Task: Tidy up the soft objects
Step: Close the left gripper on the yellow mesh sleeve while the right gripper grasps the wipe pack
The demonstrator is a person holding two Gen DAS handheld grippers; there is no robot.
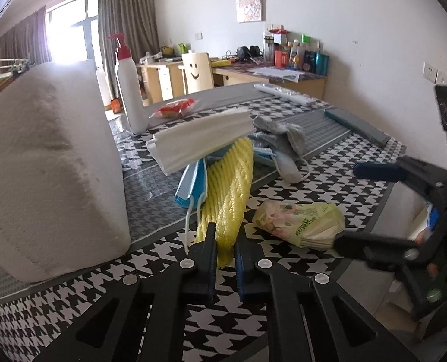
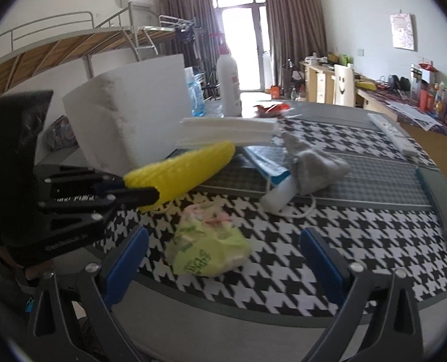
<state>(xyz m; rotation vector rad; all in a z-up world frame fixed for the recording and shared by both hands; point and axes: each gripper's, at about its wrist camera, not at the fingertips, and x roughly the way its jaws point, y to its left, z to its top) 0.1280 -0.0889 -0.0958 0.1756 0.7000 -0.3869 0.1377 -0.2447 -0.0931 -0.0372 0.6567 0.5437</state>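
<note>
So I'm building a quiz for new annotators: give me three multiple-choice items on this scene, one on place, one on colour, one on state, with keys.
1. Where does the green tissue pack lie?
A. on the houndstooth tablecloth
B. on the white foam block
C. on the desk

2. What colour is the foam net sleeve?
A. red
B. yellow
C. grey

3. How is the left gripper?
A. wide open
B. out of view
C. shut on the sleeve

Key: 1 A, it rests on the patterned cloth; 2 B, plainly yellow in both views; 3 C, its jaws pinch the sleeve's end, while the right gripper stands open.
</note>
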